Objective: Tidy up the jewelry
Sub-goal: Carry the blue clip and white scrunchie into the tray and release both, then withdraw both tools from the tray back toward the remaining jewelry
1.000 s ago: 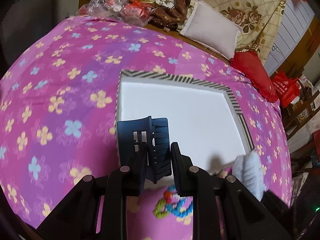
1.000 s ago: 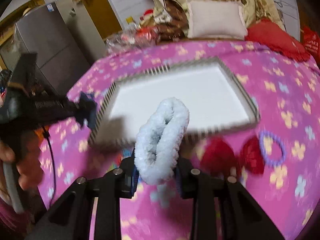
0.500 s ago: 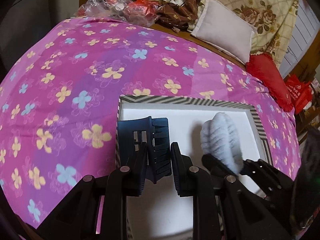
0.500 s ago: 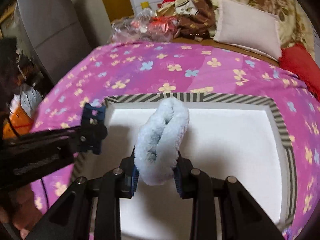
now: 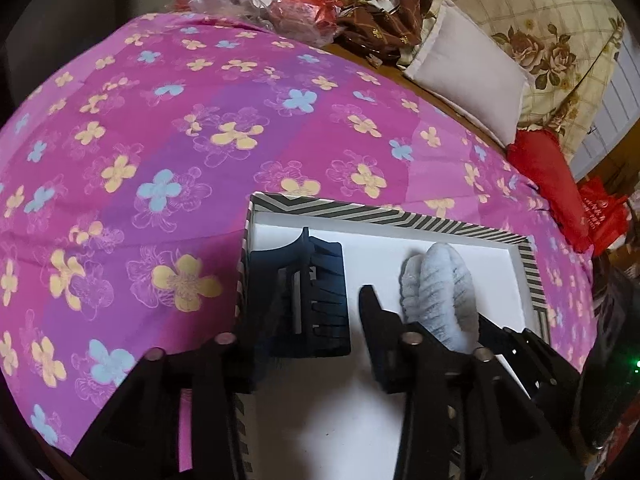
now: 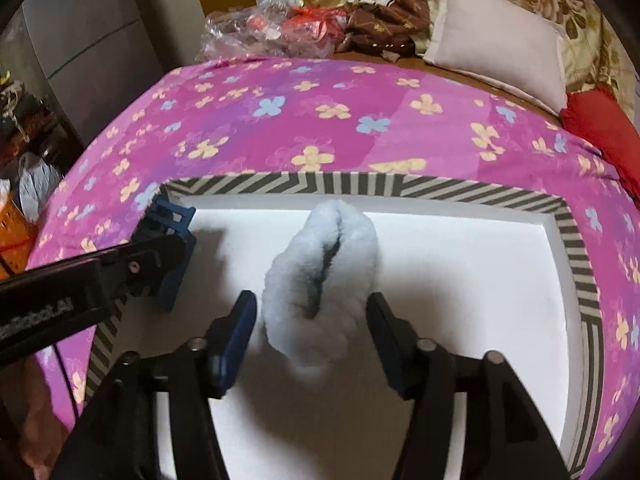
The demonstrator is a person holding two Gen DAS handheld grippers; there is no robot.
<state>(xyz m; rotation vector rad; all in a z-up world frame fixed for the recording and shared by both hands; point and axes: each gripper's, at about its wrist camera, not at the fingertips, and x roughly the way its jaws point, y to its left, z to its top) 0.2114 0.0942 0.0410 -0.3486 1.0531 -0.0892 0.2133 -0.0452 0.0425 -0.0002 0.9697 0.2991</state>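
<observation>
A tray (image 6: 576,256) lies on the bed (image 6: 280,120). In it, a hair claw (image 5: 316,296) sits by the left wall and a scrunchie (image 6: 324,276) near the middle, right of the claw and apart from it. Behind the tray, past the bedspread, a pillow (image 6: 500,32) leans at the right, with a heap of bags (image 6: 272,32) left of it and a cushion (image 6: 600,124) at the far right.
</observation>
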